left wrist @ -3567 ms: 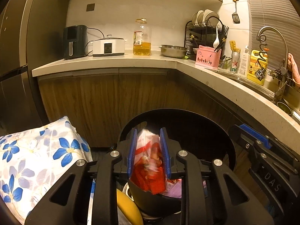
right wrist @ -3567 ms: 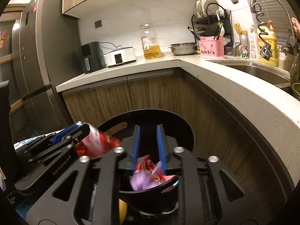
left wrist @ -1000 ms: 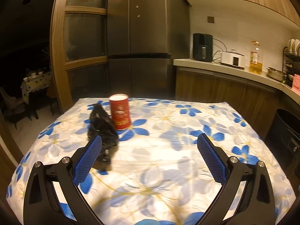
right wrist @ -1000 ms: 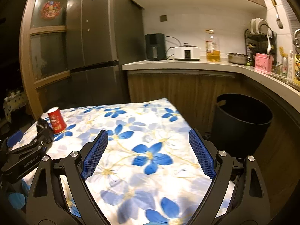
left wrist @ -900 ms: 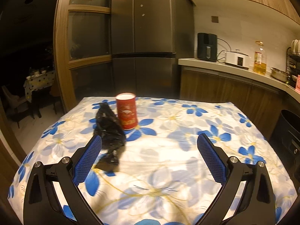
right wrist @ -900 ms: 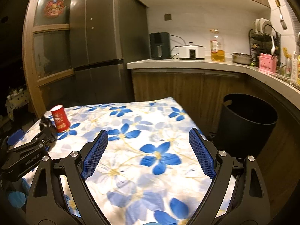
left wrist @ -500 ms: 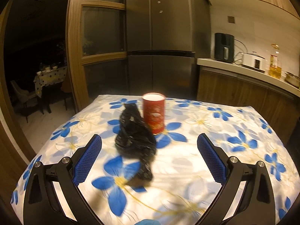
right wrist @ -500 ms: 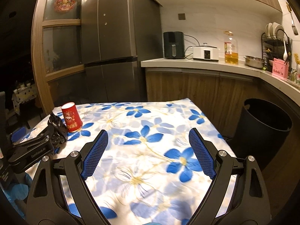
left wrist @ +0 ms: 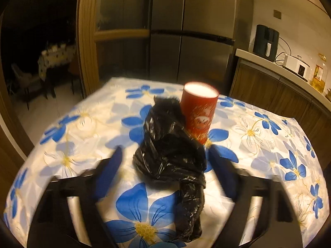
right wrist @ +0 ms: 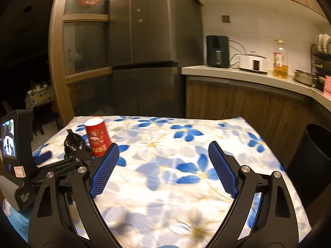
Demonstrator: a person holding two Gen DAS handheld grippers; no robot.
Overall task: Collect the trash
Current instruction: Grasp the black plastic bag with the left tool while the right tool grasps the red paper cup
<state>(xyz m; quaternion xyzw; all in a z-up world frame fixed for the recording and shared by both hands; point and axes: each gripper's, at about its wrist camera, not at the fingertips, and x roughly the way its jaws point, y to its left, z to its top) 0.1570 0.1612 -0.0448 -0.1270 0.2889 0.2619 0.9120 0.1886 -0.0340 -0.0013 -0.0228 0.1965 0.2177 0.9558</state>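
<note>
The left gripper [left wrist: 165, 177] hangs low over the table [left wrist: 269, 144], which is covered by a white cloth printed with blue flowers. Its jaws are closing, blurred by motion, and the crumpled black plastic bag [left wrist: 171, 155] lies between them; the blue pads [left wrist: 107, 173] do not yet press on the bag, with cloth visible on either side. The bag rests on the cloth, its twisted tail trailing toward the camera. Directly behind the bag, and touching or nearly touching its upper part, stands a red paper cup [left wrist: 198, 115], upright, with a pale open top. This cup is the nearest obstruction on the far right side of the bag. The right gripper [right wrist: 163, 169] is held over the near middle of the table with its jaws spread wide and nothing between them but bare cloth. In the right wrist view the left gripper body, carrying a small lit screen [right wrist: 8, 138], sits at the left edge, with the bag and cup just beyond it. A black trash bin [right wrist: 310, 161] stands on the floor off the right edge of the table, well apart from the bag. Behind the table are a dark refrigerator [right wrist: 149, 51], wood-fronted cabinets and a countertop [right wrist: 248, 76] carrying a black appliance, a white cooker and an oil bottle.
</note>
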